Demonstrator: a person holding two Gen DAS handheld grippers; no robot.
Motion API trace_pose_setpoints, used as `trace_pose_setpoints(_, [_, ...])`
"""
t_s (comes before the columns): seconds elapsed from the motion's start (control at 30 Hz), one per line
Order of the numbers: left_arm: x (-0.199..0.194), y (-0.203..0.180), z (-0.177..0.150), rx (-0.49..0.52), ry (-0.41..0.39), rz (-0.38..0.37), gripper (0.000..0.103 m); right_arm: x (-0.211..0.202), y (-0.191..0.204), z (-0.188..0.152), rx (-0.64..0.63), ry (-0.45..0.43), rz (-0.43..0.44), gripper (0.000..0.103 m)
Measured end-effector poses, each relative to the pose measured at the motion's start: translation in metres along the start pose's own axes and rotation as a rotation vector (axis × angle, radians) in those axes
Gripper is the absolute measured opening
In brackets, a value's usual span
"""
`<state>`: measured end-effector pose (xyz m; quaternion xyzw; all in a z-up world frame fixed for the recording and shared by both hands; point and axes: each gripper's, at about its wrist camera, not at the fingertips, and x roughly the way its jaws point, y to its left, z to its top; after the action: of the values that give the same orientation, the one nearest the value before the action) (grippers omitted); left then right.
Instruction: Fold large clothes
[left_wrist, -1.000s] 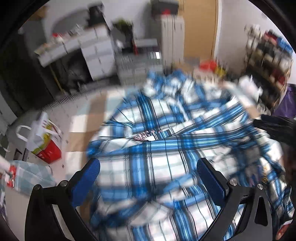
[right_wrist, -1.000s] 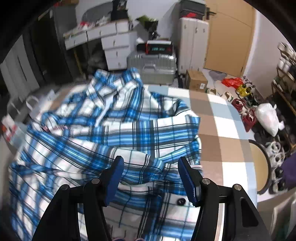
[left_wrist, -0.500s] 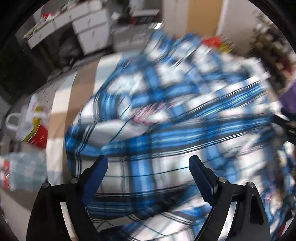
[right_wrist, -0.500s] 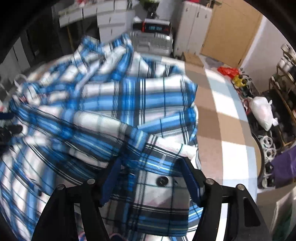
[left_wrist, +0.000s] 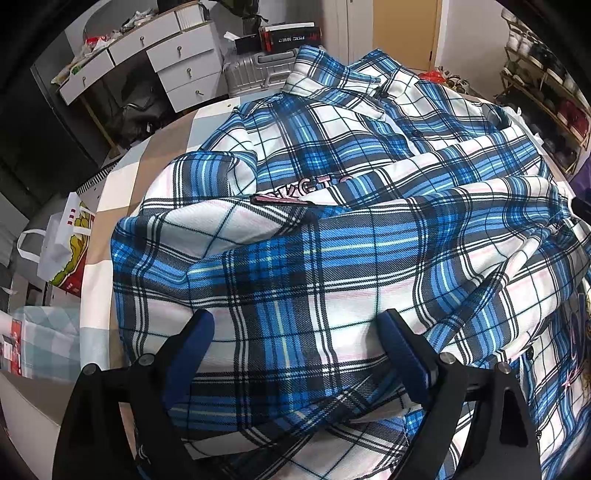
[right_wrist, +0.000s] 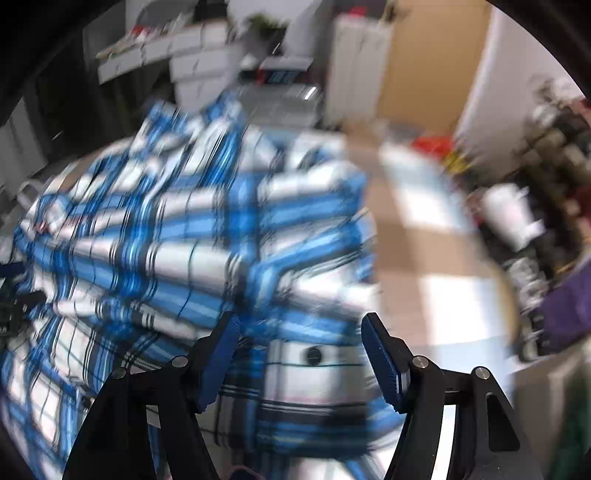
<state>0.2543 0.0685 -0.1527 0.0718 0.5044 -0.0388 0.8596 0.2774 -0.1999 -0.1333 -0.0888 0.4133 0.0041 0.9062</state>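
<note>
Both grippers (left_wrist: 295, 332) (right_wrist: 299, 332) (jaws spread) straddle the rumpled plaid shirt (left_wrist: 332, 221).

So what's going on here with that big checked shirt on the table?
A person is working on folding a large blue and white plaid shirt spread in a rumpled heap over a checked table, with a handheld gripper in each hand. The left gripper hangs over the near part of the shirt, jaws wide, gripping nothing. The right gripper is over the buttoned edge; its jaws have just been opening, with cloth between them but not pinched. That view is blurred.
</note>
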Motion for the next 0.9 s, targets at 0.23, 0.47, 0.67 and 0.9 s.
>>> trace_pose_setpoints(0.23, [-0.011, 0.004, 0.006, -0.029, -0.023, 0.012, 0.093, 0.026, 0.007, -0.017, 0.031, 0.123, 0.029, 0.073])
trace_pose_setpoints(0.47, [-0.057, -0.039, 0.022, 0.108, -0.135, -0.043, 0.094, -0.040, 0.002, -0.016, 0.104, -0.073, 0.067, 0.078])
trace_pose_setpoints(0.67, [0.001, -0.059, 0.023, 0.085, 0.016, 0.033, 0.098, 0.008, -0.026, -0.005, 0.225, 0.065, -0.033, 0.080])
trace_pose_setpoints(0.9, [-0.017, -0.049, 0.010, 0.070, -0.114, 0.091, 0.102, 0.008, -0.032, -0.023, 0.229, 0.018, 0.156, 0.081])
